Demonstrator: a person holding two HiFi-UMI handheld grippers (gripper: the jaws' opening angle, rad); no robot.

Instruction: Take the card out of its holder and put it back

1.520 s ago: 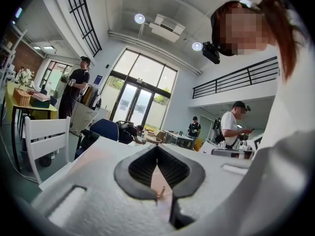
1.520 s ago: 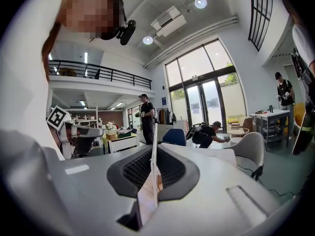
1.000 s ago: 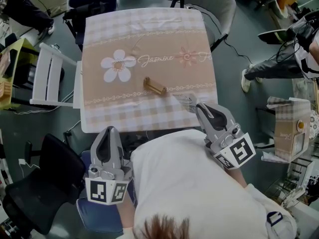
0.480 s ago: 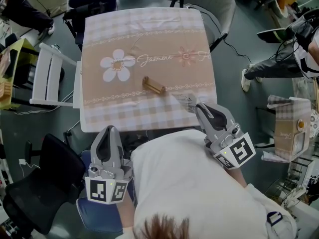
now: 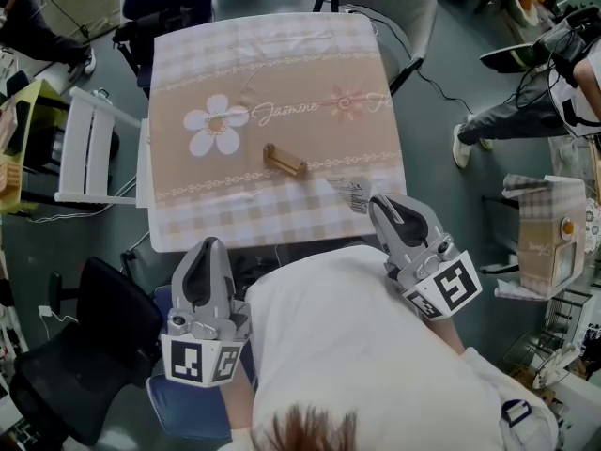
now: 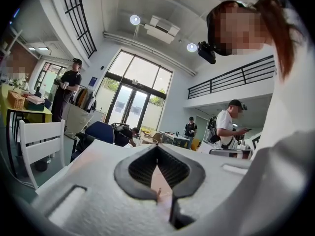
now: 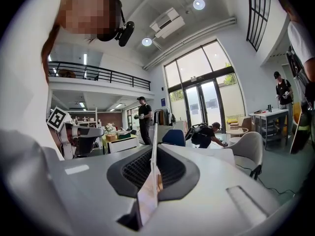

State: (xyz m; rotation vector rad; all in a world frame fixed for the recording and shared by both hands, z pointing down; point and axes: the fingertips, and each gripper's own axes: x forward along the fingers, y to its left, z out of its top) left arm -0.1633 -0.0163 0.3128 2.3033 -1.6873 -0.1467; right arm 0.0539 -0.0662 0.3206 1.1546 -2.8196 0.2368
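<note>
The card (image 5: 352,194) is pinched edge-on between the narrowed jaws of the right claw (image 5: 377,203) and sticks out ahead of its tips, over the near edge of the worktop (image 5: 282,54). The wooden holder (image 5: 285,161) lies further ahead and to that claw's left, apart from the card. The left claw (image 5: 207,248) is closed on nothing, just short of the worktop.

White printed card (image 5: 352,194), wooden holder (image 5: 285,161) lying apart
</note>
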